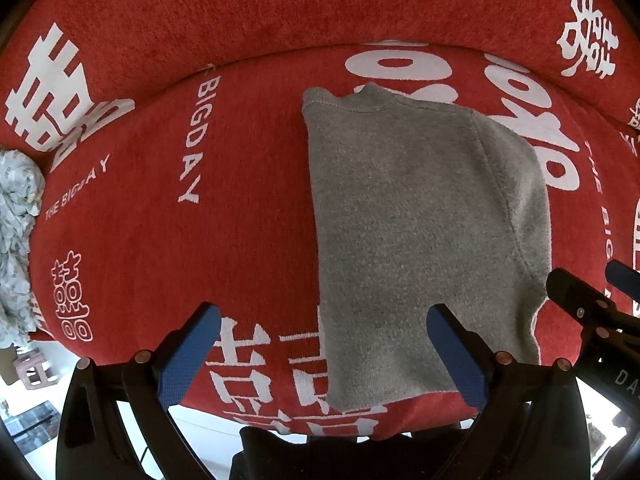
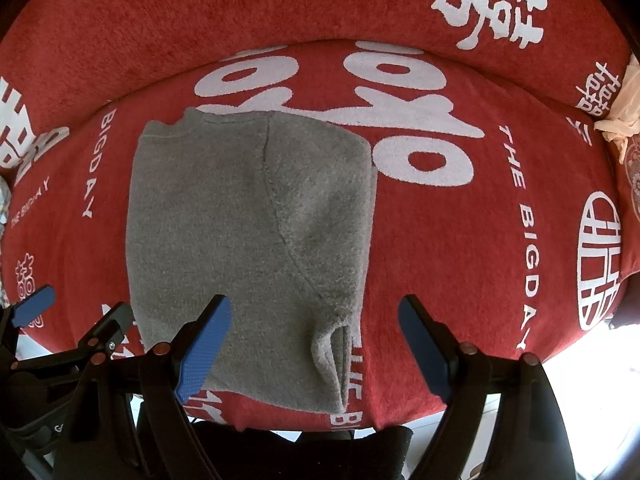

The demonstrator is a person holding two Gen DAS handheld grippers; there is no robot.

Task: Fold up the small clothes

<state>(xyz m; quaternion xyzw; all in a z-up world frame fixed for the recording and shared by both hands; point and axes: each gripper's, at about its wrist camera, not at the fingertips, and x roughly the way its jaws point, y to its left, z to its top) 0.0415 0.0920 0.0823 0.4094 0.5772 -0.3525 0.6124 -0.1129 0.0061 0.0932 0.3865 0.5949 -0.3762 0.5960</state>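
A small grey knit sweater (image 1: 420, 220) lies flat on a red cushion (image 1: 160, 240), collar at the far end, with one side folded in over its body. My left gripper (image 1: 322, 316) hangs open above the sweater's near left edge, and nothing is between its blue pads. In the right wrist view the sweater (image 2: 240, 220) shows a folded sleeve running down to a cuff near the hem. My right gripper (image 2: 316, 306) stands open over that cuff, above the cloth. Each gripper shows in the other's view, the right gripper (image 1: 590, 280) and the left gripper (image 2: 76, 312).
The red cushion cover (image 2: 480, 240) bears white characters and lettering, and a red backrest (image 1: 240, 20) rises behind it. A crumpled pale floral cloth (image 1: 16, 240) lies at the far left, a beige cloth (image 2: 620, 112) at the far right. The cushion's front edge runs below the grippers.
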